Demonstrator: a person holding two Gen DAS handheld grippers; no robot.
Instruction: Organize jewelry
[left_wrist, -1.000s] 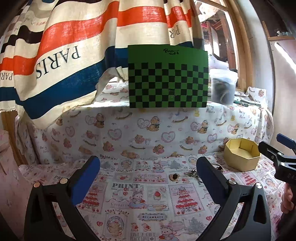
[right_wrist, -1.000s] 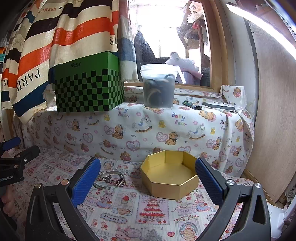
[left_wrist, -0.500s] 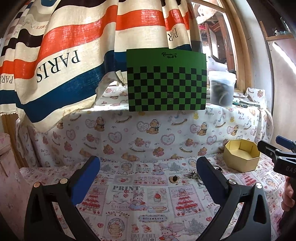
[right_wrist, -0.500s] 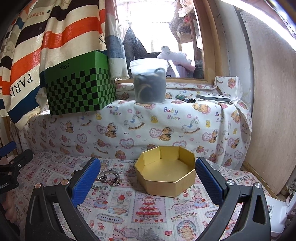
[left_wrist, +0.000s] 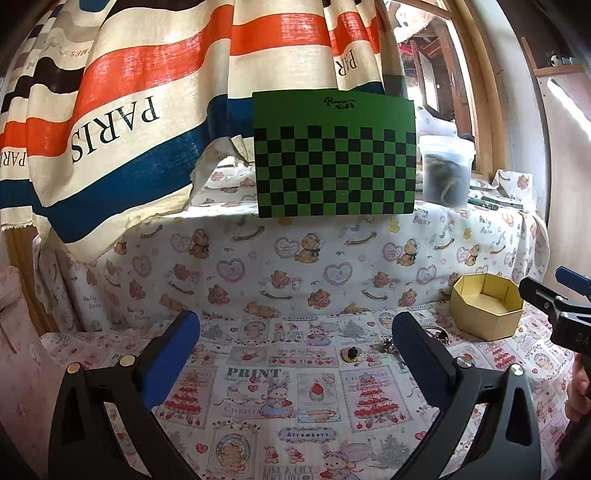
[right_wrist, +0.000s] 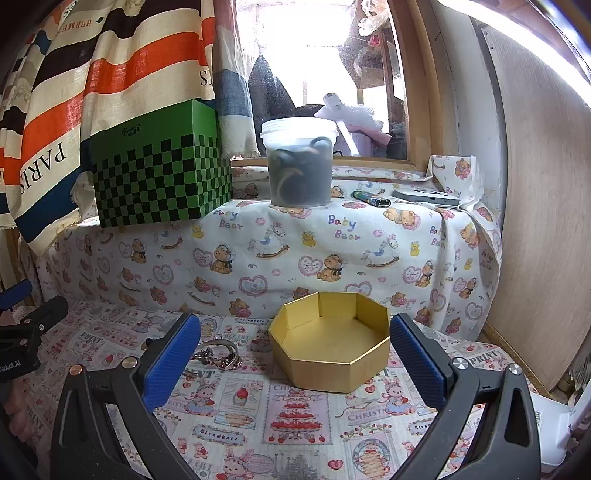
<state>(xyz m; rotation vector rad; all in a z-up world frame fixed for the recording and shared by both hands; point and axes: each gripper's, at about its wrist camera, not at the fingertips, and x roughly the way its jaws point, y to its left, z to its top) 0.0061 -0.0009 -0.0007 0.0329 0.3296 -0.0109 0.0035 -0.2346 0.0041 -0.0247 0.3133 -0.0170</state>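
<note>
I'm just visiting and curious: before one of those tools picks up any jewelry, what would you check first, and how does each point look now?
1. Left tool open, nothing held: ok.
2. Right tool open, nothing held: ok.
3. Gold octagonal box open and empty: ok.
4. Silver bangle on the cloth left of the box, in plain sight: ok.
5. Small gold piece lies apart from the bangle: ok.
6. Bangle tangled with its charms: cannot tell.

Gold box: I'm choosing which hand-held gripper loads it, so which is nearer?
Right. The right hand-held gripper faces the gold box directly, open; the left hand-held gripper sits further left, open.
</note>
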